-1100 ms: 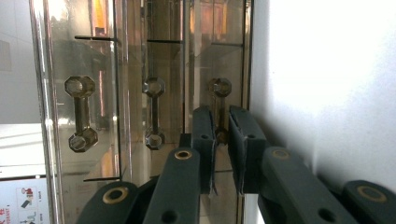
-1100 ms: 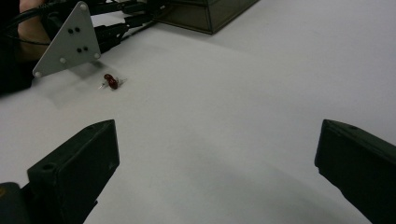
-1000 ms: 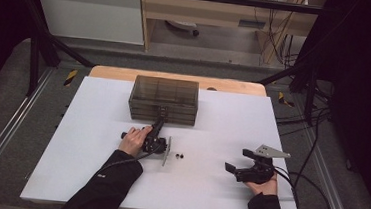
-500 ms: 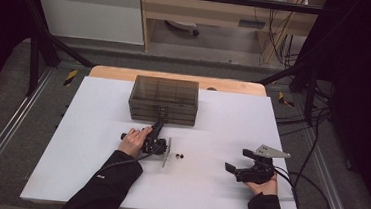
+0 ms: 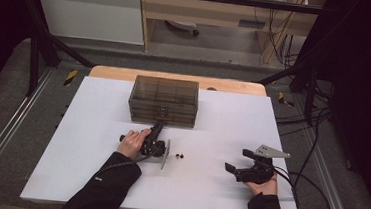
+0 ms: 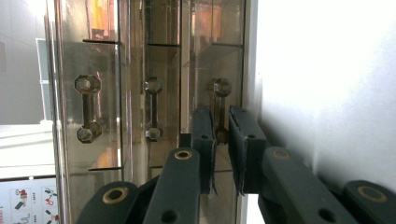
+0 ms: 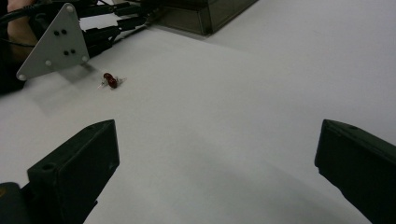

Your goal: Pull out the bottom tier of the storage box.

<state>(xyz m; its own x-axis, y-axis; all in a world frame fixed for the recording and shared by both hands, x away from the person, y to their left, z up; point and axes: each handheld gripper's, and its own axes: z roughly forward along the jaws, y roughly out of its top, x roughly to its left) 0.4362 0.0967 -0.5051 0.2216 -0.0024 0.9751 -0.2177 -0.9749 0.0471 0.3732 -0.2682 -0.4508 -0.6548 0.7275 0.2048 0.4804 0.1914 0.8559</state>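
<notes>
Nothing has shifted since the earlier frames: nearest the person, the right gripper [image 5: 248, 170] rests on the white tabletop [image 5: 96, 127] with jaws spread wide and empty. Farther on, the small dark red bead pair [image 7: 110, 80] lies beside the left gripper [image 5: 157, 127], whose jaws clamp the bottom drawer's handle [image 6: 219, 109] of the smoky clear plastic drawer box [image 5: 163, 100].

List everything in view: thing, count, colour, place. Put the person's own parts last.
drawer cabinet: one, smoky clear plastic, far middle of the table.
drawer handles: three, clear, on the cabinet front.
small dark red pieces: two, close together, on the table between the grippers.
table: one, white top.
left gripper: one, black, jaws closed on one drawer handle.
right gripper: one, black, jaws open, low over the table's right side.
</notes>
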